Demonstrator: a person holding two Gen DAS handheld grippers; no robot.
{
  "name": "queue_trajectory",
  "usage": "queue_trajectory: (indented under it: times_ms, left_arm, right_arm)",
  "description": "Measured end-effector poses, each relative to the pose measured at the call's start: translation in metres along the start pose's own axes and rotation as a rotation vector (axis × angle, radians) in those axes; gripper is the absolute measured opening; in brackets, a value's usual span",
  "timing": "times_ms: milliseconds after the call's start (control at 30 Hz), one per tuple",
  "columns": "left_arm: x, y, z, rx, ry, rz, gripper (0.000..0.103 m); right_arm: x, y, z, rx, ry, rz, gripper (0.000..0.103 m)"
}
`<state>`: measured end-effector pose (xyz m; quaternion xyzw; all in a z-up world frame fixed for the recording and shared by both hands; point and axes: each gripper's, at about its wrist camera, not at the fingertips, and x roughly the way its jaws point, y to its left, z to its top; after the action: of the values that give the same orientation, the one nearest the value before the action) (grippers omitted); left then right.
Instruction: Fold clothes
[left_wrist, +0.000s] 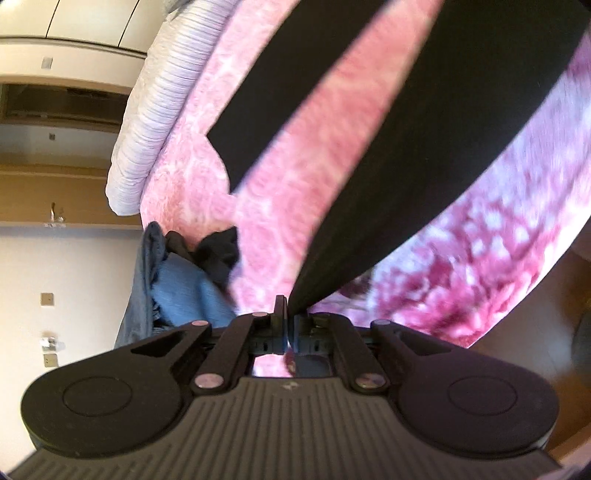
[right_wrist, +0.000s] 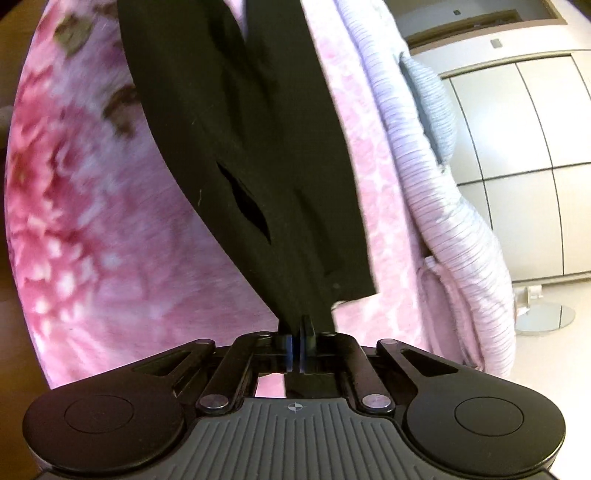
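A black garment (left_wrist: 406, 122) lies stretched over a pink floral bedspread (left_wrist: 295, 177). My left gripper (left_wrist: 286, 314) is shut on one corner of the black garment, which fans out from the jaws. My right gripper (right_wrist: 295, 325) is shut on another part of the black garment (right_wrist: 240, 129), which hangs in folds with a slit-like opening showing. The bedspread (right_wrist: 74, 184) fills the background in the right wrist view.
A lilac ribbed blanket (left_wrist: 159, 110) lies along the bed's far edge; it also shows in the right wrist view (right_wrist: 443, 203) with a pale blue knit piece (right_wrist: 432, 110). Blue and dark clothes (left_wrist: 184, 280) are piled at the left. White wardrobe doors (right_wrist: 524, 155) stand beyond.
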<state>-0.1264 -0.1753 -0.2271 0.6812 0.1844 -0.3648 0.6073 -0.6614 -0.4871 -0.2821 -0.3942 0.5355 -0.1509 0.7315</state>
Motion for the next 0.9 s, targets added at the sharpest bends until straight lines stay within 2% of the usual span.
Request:
queue_trajectory:
  times_ms: [133, 300, 400, 567, 733, 900]
  left_arm:
    - [-0.017, 0.046, 0.020, -0.006, -0.013, -0.058, 0.002]
    - [0.001, 0.104, 0.064, 0.019, -0.018, -0.178, 0.002]
    - [0.030, 0.141, 0.094, 0.034, -0.003, -0.265, 0.002]
    - [0.089, 0.183, 0.131, 0.135, 0.019, -0.406, 0.002]
    - [0.149, 0.219, 0.172, 0.124, 0.039, -0.464, 0.002]
    - [0.220, 0.219, 0.221, 0.098, 0.101, -0.489, 0.002]
  right_arm:
    - [-0.013, -0.033, 0.006, -0.024, 0.002, 0.016, 0.001]
    - [0.014, -0.094, 0.026, -0.029, 0.046, 0.107, 0.001]
    - [0.038, -0.127, 0.040, -0.018, 0.084, 0.162, 0.001]
    - [0.102, -0.173, 0.063, -0.057, 0.159, 0.279, 0.001]
    - [0.174, -0.213, 0.081, 0.007, 0.205, 0.358, 0.001]
    - [0.242, -0.240, 0.087, 0.075, 0.233, 0.434, 0.001]
